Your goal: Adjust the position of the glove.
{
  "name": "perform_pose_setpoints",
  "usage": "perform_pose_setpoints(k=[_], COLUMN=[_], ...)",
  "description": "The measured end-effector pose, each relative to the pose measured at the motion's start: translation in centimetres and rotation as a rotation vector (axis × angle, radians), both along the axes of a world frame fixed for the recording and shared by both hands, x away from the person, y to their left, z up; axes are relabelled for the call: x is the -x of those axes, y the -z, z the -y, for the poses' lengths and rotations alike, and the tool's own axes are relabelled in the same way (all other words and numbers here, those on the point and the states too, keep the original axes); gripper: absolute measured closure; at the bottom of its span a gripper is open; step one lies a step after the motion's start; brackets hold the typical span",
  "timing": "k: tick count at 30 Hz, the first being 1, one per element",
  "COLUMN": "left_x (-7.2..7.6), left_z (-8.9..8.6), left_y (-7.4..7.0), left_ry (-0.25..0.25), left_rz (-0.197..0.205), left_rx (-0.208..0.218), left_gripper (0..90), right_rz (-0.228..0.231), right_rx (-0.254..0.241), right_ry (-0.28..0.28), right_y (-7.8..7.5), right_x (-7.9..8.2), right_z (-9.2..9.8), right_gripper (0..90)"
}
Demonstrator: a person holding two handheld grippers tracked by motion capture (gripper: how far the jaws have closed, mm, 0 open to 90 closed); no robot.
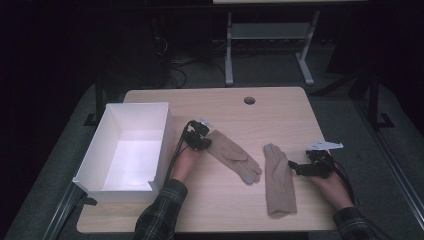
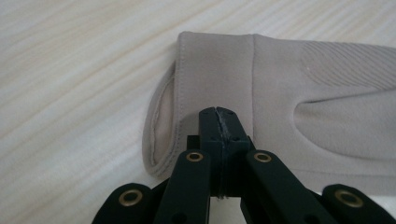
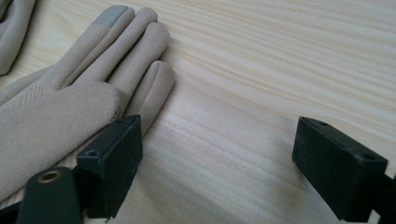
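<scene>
Two beige gloves lie flat on the wooden table. The left glove lies slanted, its cuff toward the white box. My left gripper sits at that cuff with its jaws pressed together on the fabric, and the cuff opening gapes slightly beside them. The right glove points its fingers away from me; one fingertip has a grey patch. My right gripper is open, low over the table at that glove's right side. Its left jaw is against the glove's edge and bare wood lies between the jaws.
A white open box stands at the table's left edge, just left of the hand holding the left gripper. A round hole sits near the table's far edge. A grey desk frame stands on the floor beyond the table.
</scene>
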State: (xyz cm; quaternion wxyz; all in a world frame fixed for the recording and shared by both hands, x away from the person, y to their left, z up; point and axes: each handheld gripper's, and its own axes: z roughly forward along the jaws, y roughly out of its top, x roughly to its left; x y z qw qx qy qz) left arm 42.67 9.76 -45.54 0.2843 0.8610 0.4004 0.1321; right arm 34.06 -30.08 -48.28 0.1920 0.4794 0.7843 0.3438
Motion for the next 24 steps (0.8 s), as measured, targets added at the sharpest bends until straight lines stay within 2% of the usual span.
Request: perform_pose_setpoints(k=[12, 14, 19, 24], left_x=[2.7, 3.5, 5.2, 7.2], left_z=[-0.4, -0.5, -0.4, -0.4], left_y=[-0.2, -0.3, -0.4, -0.5], left_ry=[0.01, 0.013, 0.024, 0.051], left_rz=[-0.025, -0.025, -0.029, -0.042], left_rx=[-0.01, -0.027, -0.037, -0.026], left_gripper=[89.6, 89.6, 89.7, 89.6], right_rz=[0.0, 0.0, 0.0, 0.0], right_rx=[0.001, 0.0, 0.0, 0.0], right_ry=[0.0, 0.0, -0.001, 0.0], right_y=[0.0, 0.0, 0.0, 0.0], right_x=[0.0, 0.0, 0.0, 0.0], right_z=[0.0, 0.0, 0.0, 0.0], right_gripper=[15.8, 15.8, 15.9, 15.9])
